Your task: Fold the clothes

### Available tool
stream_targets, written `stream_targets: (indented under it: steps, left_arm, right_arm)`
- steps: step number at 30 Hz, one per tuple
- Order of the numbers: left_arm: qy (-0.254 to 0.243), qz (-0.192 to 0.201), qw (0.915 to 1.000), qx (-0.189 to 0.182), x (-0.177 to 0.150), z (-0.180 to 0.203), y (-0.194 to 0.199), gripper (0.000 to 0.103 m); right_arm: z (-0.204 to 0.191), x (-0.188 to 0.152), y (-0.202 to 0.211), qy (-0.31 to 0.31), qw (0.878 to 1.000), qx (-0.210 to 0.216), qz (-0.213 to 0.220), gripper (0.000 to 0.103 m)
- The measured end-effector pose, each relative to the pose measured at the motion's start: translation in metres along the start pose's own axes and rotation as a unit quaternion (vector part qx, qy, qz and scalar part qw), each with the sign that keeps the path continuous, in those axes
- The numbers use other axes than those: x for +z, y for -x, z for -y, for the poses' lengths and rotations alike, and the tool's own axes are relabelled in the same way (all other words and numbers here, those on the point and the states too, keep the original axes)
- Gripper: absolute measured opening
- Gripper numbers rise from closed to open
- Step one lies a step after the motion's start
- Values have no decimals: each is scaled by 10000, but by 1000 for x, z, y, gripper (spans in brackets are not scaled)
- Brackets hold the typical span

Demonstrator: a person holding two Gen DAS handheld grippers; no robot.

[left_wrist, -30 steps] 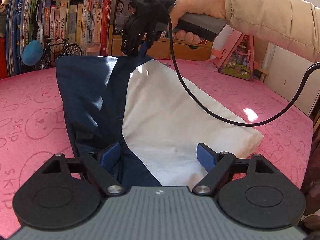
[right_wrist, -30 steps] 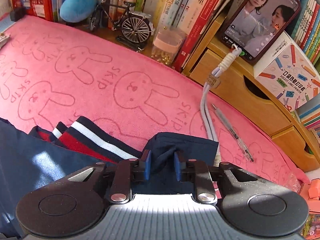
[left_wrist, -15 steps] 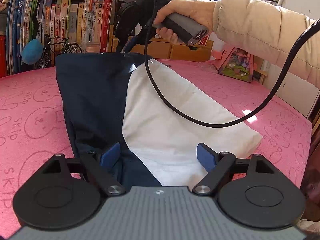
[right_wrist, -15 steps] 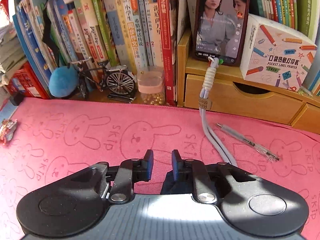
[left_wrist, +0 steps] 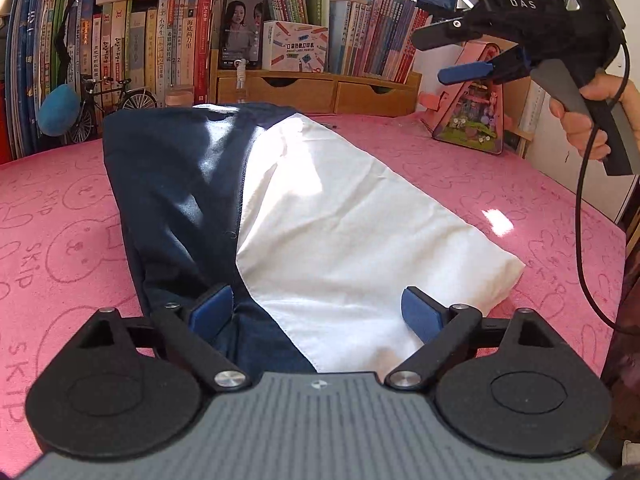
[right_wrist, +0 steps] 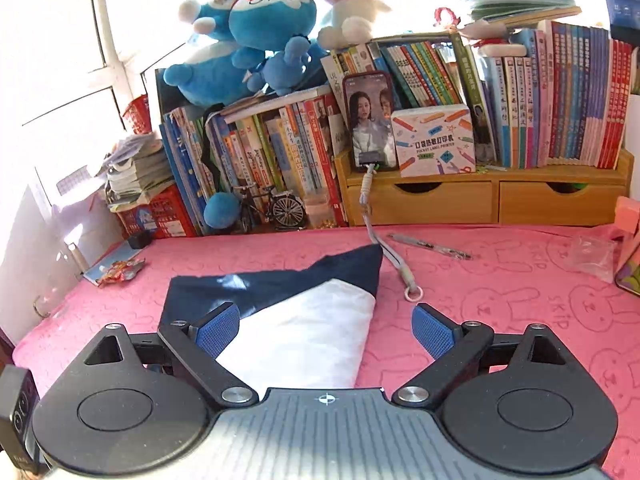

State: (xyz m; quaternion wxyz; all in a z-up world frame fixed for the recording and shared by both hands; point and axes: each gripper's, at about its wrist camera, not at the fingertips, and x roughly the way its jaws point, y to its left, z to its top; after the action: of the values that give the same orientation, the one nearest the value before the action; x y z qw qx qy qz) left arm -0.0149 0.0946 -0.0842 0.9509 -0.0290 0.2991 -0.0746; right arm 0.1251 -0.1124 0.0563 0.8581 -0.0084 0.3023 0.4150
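A folded navy and white garment [left_wrist: 320, 216] lies flat on the pink rabbit-print mat [left_wrist: 500, 184]. My left gripper [left_wrist: 316, 312] hovers low over the garment's near end. Its jaws are opening, with cloth between the blue pads but not pinched. In the left wrist view a hand holds my right gripper [left_wrist: 432, 58] high in the air at the right, clear of the cloth. Its jaws are opening wide and hold nothing. From the right wrist view the right gripper [right_wrist: 326, 328] looks down on the garment [right_wrist: 280, 284], whose navy far corner points toward the shelf.
Bookshelves, a wooden drawer unit [right_wrist: 488, 200], a propped phone [right_wrist: 370, 120] with its white cable [right_wrist: 394, 264], a pen [right_wrist: 430, 246] and a model bicycle [right_wrist: 272, 210] line the far edge. A pink toy house [left_wrist: 472, 120] stands at the right, a snack wrapper [right_wrist: 120, 270] at the left.
My right gripper let go of the navy far corner, lifted away to the right and opened wide. The left gripper stayed in place and widened slightly.
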Motion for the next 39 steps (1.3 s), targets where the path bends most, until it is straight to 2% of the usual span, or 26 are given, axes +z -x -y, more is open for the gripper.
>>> stream_targets:
  steps: [3, 7, 11, 15, 18, 22, 24, 27, 30, 32, 36, 39]
  left_arm:
    - [-163, -40, 9997, 168, -1, 6, -2, 93]
    - [-377, -83, 9984, 424, -3, 15, -4, 94]
    - [-452, -82, 9973, 576, -5, 18, -5, 94]
    - [-493, -83, 9965, 676, -7, 20, -5, 95]
    - [-524, -101, 9959, 729, -7, 21, -6, 95]
    - [-566, -121, 9952, 788, -7, 23, -7, 97]
    - [-577, -130, 9951, 790, -7, 23, -7, 97]
    - [-586, -140, 9950, 802, -7, 24, -7, 98]
    - [-583, -145, 9949, 806, -7, 23, -7, 99]
    - [-593, -146, 9945, 847, -8, 24, -5, 100]
    - [-652, -164, 9930, 969, -16, 27, 13, 100]
    - [-742, -185, 9920, 1005, -16, 26, 40, 100]
  right_arm:
    - [-4, -51, 14, 310, 9993, -97, -196, 98]
    - [-22, -106, 10, 884, 9944, -35, -585, 98]
    - [-36, -128, 5, 1073, 9935, 117, -373, 102]
    - [-34, -131, -6, 945, 9949, 133, -312, 103]
    - [-36, -136, -16, 965, 9935, 202, -577, 103]
    - [-45, -142, -13, 1194, 9903, 221, -675, 103]
    - [-44, -143, -9, 1100, 9911, 268, -696, 103]
    - [-35, -142, 1, 603, 9943, 671, -564, 103]
    - [-34, -142, 1, 531, 9960, 420, -578, 103]
    - [-38, -145, 0, 697, 9956, 265, -565, 103]
    - [-38, -146, 0, 743, 9951, 253, -598, 103]
    - [-35, -144, 8, 556, 9967, 315, -495, 103]
